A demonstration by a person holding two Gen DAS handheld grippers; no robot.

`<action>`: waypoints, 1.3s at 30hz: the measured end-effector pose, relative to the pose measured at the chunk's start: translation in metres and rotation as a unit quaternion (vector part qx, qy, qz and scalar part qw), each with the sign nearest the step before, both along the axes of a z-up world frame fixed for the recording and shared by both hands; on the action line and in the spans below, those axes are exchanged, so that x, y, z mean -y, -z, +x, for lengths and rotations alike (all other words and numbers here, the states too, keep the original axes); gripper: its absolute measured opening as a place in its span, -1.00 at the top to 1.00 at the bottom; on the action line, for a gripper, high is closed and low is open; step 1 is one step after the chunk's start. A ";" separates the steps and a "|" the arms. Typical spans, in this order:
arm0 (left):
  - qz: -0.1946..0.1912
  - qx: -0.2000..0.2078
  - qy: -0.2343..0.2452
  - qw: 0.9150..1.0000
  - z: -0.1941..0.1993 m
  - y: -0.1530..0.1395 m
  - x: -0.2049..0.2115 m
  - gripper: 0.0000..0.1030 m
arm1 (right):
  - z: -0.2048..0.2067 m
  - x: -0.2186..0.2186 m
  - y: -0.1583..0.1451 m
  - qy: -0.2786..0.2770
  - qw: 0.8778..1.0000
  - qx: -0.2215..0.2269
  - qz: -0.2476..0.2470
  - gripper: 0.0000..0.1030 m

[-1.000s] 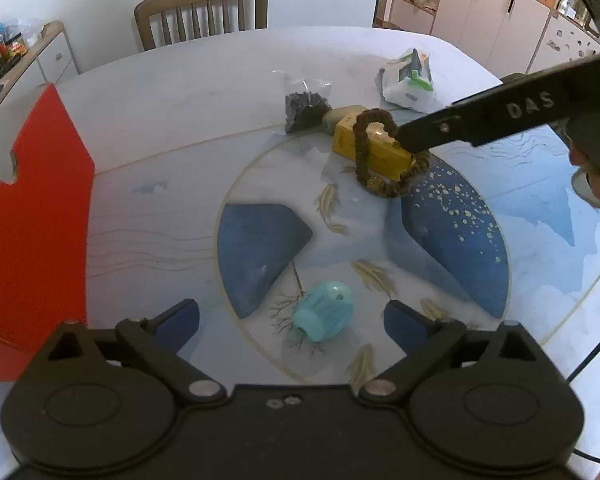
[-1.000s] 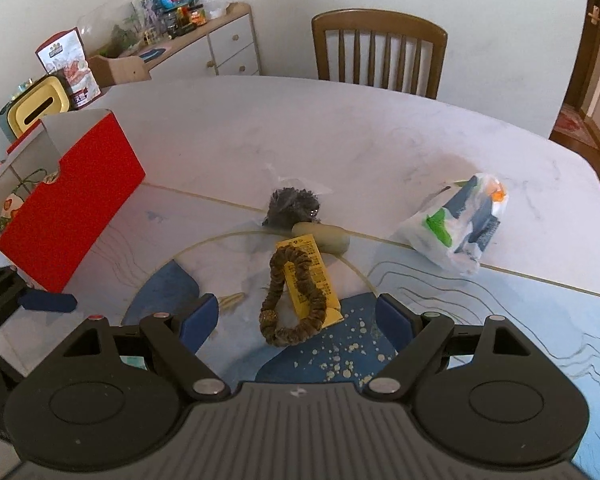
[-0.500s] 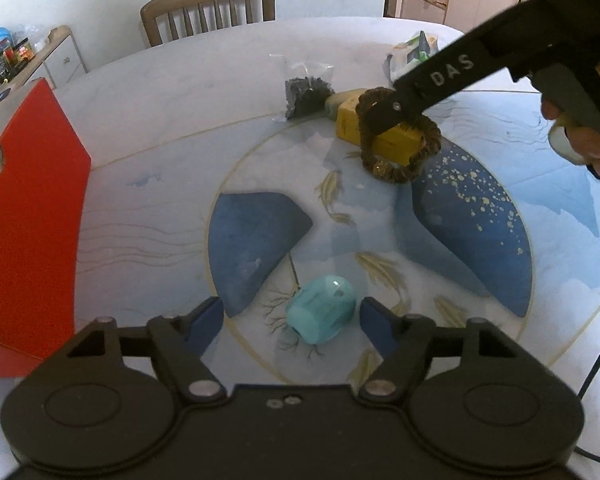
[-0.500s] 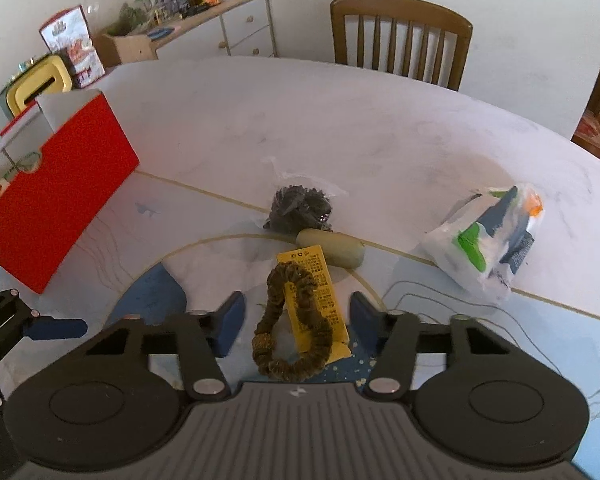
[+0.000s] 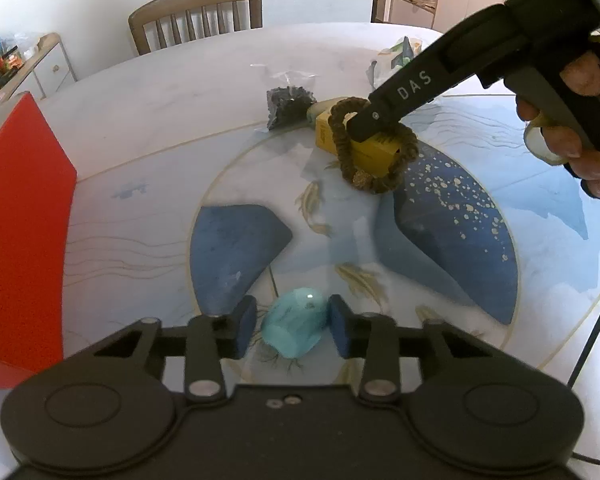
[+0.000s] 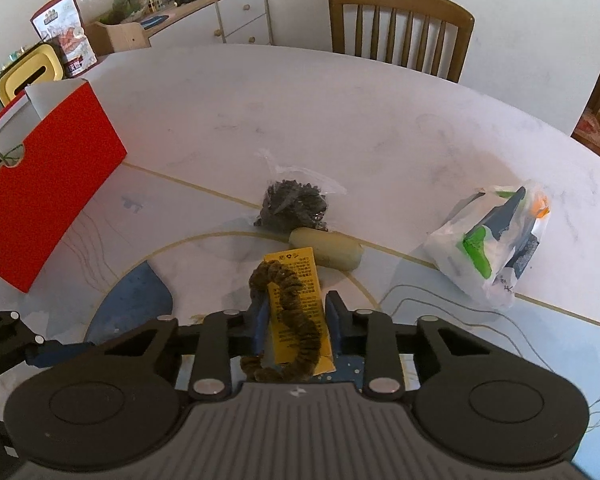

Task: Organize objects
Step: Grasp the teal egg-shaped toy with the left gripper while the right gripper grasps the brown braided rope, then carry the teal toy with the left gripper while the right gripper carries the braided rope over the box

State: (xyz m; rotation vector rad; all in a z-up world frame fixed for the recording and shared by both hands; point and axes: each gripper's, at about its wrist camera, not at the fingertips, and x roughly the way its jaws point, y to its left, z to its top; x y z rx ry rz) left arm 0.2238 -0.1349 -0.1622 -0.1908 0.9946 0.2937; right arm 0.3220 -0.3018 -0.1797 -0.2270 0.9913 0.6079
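Observation:
My left gripper (image 5: 292,326) has its blue pads closed against a small teal object (image 5: 294,328) low on the table. My right gripper (image 6: 298,320) has its pads against the sides of a yellow box (image 6: 298,312) with a brown scrunchie (image 6: 290,308) lying over it. In the left wrist view the right gripper (image 5: 364,128) sits on the yellow box (image 5: 366,152) inside the scrunchie (image 5: 374,180). A red box (image 6: 48,184) stands open at the left.
A clear bag of dark bits (image 6: 294,204) and a beige cylinder (image 6: 326,248) lie just beyond the yellow box. A white plastic packet (image 6: 494,248) lies at the right. A wooden chair (image 6: 400,32) stands at the far edge. The red box (image 5: 20,232) is close on the left.
Both grippers have closed: the left around the teal object, the right around the yellow box and scrunchie. The right gripper has moved forward and down onto the box.

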 end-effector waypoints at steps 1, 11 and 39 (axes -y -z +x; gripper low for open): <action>0.001 -0.002 -0.002 1.000 0.001 0.000 0.000 0.35 | 0.000 0.000 0.000 0.000 1.000 0.001 -0.001 0.44; -0.016 -0.010 -0.022 1.000 -0.001 -0.003 -0.007 0.35 | 0.000 0.003 -0.004 0.009 1.000 0.008 0.006 0.82; -0.084 0.057 -0.063 0.993 -0.056 -0.092 -0.078 0.36 | -0.085 -0.027 -0.104 -0.022 0.997 0.039 0.063 0.83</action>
